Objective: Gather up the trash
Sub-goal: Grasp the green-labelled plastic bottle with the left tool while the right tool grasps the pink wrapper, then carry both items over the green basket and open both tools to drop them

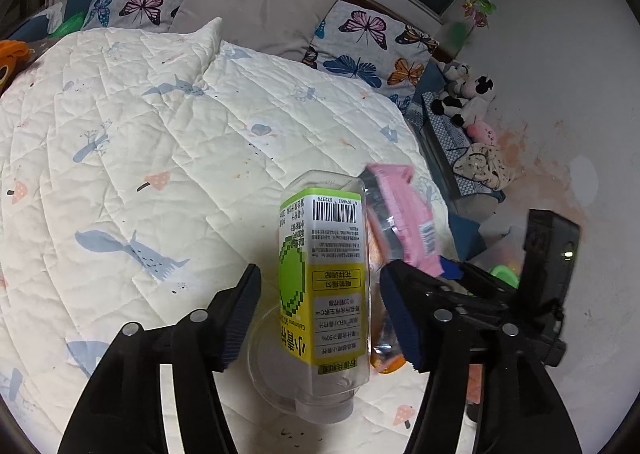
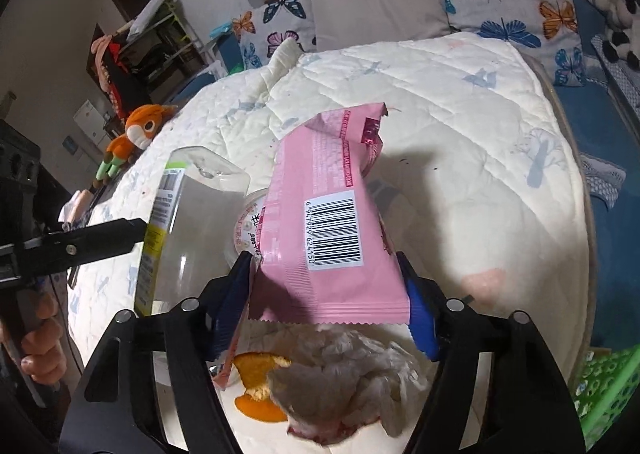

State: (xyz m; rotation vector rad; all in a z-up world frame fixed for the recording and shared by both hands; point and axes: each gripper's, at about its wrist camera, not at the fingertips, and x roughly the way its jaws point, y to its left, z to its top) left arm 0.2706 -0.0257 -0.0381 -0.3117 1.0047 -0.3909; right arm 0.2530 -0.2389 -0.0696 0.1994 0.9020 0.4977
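An empty clear plastic bottle (image 1: pixel 324 286) with a yellow-green label lies on the white quilt (image 1: pixel 140 158), cap toward me, between the fingers of my left gripper (image 1: pixel 320 314). The jaws stand wide and do not touch it. It also shows in the right wrist view (image 2: pixel 188 222). My right gripper (image 2: pixel 326 286) is shut on a pink snack wrapper (image 2: pixel 324 230), held above the quilt; the wrapper also shows in the left wrist view (image 1: pixel 404 218). Below it lie orange peel (image 2: pixel 256 378), a crumpled tissue (image 2: pixel 352 370) and a clear plastic cup (image 2: pixel 246 230).
Butterfly pillows (image 1: pixel 360 46) and a beige cushion (image 1: pixel 256 2) line the headboard. Stuffed toys (image 1: pixel 464 94) sit by the wall at right. An orange plush toy (image 2: pixel 136 134) sits at the bed's left edge. A green basket (image 2: pixel 608 390) is at the lower right.
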